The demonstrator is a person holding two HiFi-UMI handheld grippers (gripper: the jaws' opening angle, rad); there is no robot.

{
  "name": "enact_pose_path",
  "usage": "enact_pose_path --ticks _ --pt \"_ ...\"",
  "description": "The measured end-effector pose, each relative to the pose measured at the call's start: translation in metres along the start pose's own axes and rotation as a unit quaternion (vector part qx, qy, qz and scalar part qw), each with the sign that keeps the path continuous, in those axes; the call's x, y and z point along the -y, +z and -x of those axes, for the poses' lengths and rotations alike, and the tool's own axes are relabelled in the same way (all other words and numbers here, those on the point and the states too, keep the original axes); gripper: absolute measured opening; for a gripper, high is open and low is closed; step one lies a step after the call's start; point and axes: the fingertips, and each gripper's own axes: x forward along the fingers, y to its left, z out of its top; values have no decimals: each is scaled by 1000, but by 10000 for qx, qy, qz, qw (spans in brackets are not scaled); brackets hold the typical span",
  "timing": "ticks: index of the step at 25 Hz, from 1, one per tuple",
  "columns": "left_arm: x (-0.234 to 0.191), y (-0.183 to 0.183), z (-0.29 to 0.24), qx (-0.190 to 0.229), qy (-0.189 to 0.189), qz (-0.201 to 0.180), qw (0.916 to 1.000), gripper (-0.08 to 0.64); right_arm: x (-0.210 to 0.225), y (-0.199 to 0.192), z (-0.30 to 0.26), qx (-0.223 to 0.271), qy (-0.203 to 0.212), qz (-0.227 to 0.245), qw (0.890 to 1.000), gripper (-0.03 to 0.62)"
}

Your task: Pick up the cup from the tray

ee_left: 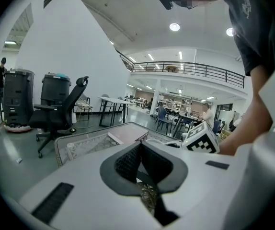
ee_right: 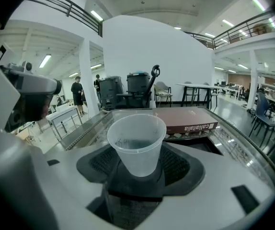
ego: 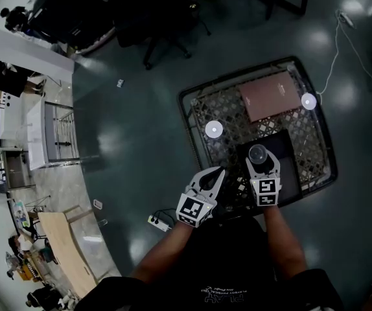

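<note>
Lattice-top counter (ego: 225, 109) carries the black tray (ego: 291, 164) at its near edge. A brown box (ego: 270, 94) lies beyond the tray, out of the way. Right claw (ego: 259, 157) sits over the tray, clamped low on the clear cup (ee_right: 137, 145), probably to keep it upright. Can't tell if the cup is off the tray. Left claw (ego: 218, 173) is left of the tray, jaws together and empty, likely parked clear.

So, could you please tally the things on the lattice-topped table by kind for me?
Clear cup: 1
Pinkish-brown box: 1
Black tray: 1
Total: 3
</note>
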Motion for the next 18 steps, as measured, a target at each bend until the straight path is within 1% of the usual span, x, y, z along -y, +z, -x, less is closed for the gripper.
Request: enact_pose_path --ticks 4,8,11,13,18 --pt "3 8 1 64 -112 -48 9999 9 -3 23 16 273 -70 -4 9996 287" --pt "5 18 6 184 -196 -85 9996 9 -10 53 43 685 -193 7 9975 287" --pt "8 28 11 318 -276 -174 9990 9 -19 76 64 1061 -267 -38 9940 287" --pt "10 28 14 382 -338 -248 9984 9 -24 90 78 1298 -316 -40 9910 287" --pt "17 43 22 609 -502 -366 9962 9 -36 121 114 1769 -539 29 9828 287"
